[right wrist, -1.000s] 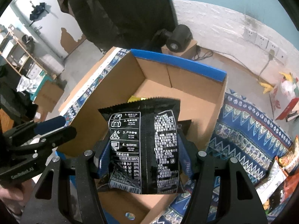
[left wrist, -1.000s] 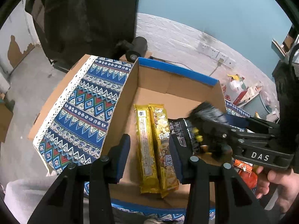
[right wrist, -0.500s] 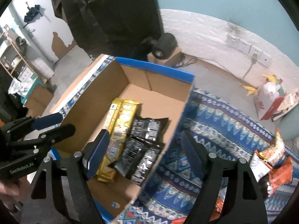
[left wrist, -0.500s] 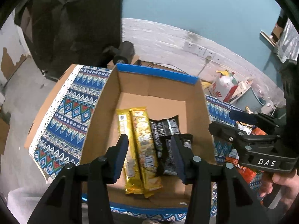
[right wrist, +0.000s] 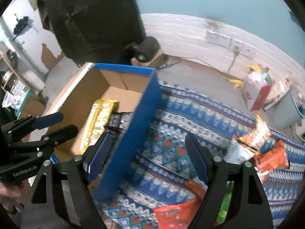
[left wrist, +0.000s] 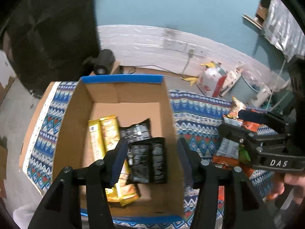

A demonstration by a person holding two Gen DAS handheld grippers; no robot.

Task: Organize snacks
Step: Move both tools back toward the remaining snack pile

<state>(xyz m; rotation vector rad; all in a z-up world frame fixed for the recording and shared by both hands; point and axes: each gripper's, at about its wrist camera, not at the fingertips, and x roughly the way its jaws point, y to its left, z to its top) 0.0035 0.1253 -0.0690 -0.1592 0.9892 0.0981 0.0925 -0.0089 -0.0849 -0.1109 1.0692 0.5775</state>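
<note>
A cardboard box [left wrist: 76, 118] with a blue rim holds two gold snack bars [left wrist: 103, 139] and two black snack packets [left wrist: 146, 160]; the nearer black packet lies partly over the other. My left gripper [left wrist: 152, 160] is open and empty above the box's near right part. My right gripper [right wrist: 148, 156] is open and empty, over the patterned cloth [right wrist: 171, 133] just right of the box's blue wall [right wrist: 133, 131]. Loose orange snack packets [right wrist: 270, 156] lie on the cloth at the right. The right gripper also shows in the left wrist view [left wrist: 242, 124].
The blue patterned cloth [left wrist: 198, 118] covers the table around the box. More orange and green packets [right wrist: 175, 211] lie near the front. On the floor behind are a black round device [left wrist: 103, 63], a white and red bag [left wrist: 211, 80] and a cable to wall sockets.
My right gripper opened and dropped the black packet into the box, then swung right over the cloth toward the loose snacks. My left gripper shifted right over the box.
</note>
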